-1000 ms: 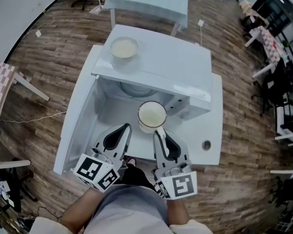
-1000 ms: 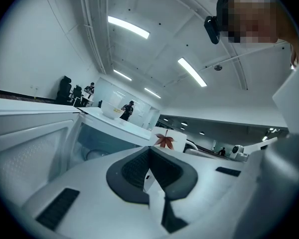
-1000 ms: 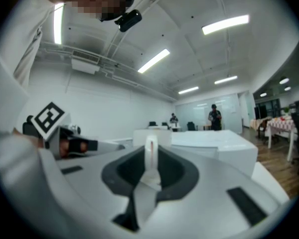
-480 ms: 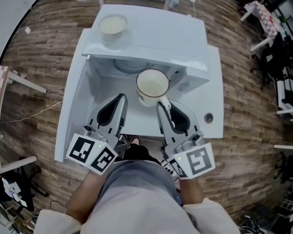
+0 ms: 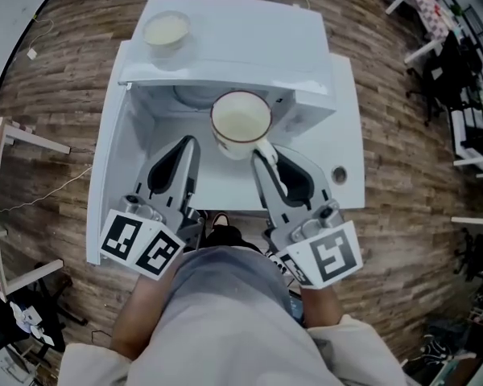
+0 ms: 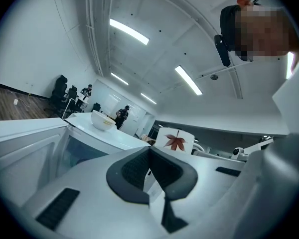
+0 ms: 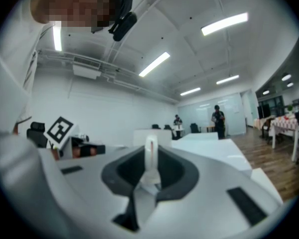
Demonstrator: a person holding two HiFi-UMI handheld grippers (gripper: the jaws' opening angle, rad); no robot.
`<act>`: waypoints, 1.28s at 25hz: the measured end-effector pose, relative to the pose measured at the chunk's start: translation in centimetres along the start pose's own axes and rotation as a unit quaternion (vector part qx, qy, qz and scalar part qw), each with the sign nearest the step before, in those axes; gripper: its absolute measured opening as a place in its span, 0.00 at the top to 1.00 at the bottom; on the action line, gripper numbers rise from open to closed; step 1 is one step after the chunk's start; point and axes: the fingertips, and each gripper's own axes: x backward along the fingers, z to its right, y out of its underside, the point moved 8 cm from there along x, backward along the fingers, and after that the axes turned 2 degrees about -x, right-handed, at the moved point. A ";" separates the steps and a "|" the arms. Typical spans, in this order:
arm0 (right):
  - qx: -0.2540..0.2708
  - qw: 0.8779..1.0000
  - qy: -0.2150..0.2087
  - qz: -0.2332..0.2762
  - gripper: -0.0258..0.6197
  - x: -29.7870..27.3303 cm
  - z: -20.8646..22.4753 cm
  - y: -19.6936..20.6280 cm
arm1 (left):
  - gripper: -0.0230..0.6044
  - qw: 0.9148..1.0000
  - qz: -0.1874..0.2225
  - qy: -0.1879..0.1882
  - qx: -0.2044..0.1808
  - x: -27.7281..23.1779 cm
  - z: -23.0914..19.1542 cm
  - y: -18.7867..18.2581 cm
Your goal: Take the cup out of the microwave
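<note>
Head view: right hand-held gripper clamps the cup by its handle.

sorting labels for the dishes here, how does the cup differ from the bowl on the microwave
The cup is held by its handle in the right gripper, in front of the open microwave. The bowl rests on top of the microwave, touched by nothing. The cup has a handle and a dark rim, and the bowl shows neither. Both are round, pale and open-topped.
</note>
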 end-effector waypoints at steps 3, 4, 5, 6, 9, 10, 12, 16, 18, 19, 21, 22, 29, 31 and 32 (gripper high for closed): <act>0.001 1.000 -0.001 0.003 0.85 0.0 0.1 -0.6 | 0.94 1.000 0.001 0.002 -0.001 -0.3 0.1 -0.4; 0.001 1.000 0.000 0.004 0.85 0.0 0.2 -0.7 | 0.94 1.000 0.001 0.002 -0.002 -0.4 0.1 -0.4; 0.002 1.000 0.000 0.004 0.85 0.0 0.2 -0.8 | 0.94 1.000 0.000 0.004 -0.002 -0.5 0.2 -0.4; 0.002 1.000 0.000 0.004 0.85 0.0 0.2 -0.9 | 0.94 1.000 -0.001 0.004 -0.002 -0.6 0.2 -0.5; 0.004 1.000 0.001 0.006 0.85 -0.1 0.1 -1.0 | 0.94 1.000 -0.001 0.006 -0.003 -0.7 0.3 -0.5; 0.002 1.000 0.000 0.008 0.85 -0.1 0.1 -1.0 | 0.94 1.000 0.000 0.007 -0.003 -0.7 0.4 -0.5; 0.000 1.000 -0.001 0.011 0.85 -0.1 0.2 -1.1 | 0.94 1.000 0.002 0.008 -0.003 -0.8 0.5 -0.5; -0.003 1.000 -0.002 0.012 0.85 0.0 0.0 -1.0 | 0.94 1.000 0.005 0.008 -0.001 -0.6 0.5 -0.4; -0.005 1.000 -0.003 0.010 0.85 0.0 -0.2 -0.9 | 0.94 1.000 0.006 0.008 0.000 -0.5 0.4 -0.4; -0.006 1.000 -0.004 0.010 0.85 0.0 -0.2 -0.9 | 0.94 1.000 0.007 0.008 0.000 -0.4 0.4 -0.5; -0.008 1.000 -0.006 0.010 0.85 -0.2 -0.3 -0.8 | 0.94 1.000 0.009 0.008 0.000 -0.3 0.4 -0.6; -0.008 1.000 -0.006 0.010 0.85 -0.2 -0.4 -0.8 | 0.94 1.000 0.010 0.007 0.000 -0.3 0.4 -0.6; -0.007 1.000 -0.009 0.006 0.85 -0.1 -1.0 -0.5 | 0.94 1.000 0.011 0.008 0.003 0.3 0.4 -0.5; -0.007 1.000 -0.009 0.004 0.85 0.1 -1.2 -0.4 | 0.94 1.000 0.009 0.008 0.005 0.5 0.4 -0.4; -0.007 1.000 -0.010 0.003 0.85 0.2 -1.3 -0.3 | 0.94 1.000 0.008 0.008 0.006 0.6 0.5 -0.3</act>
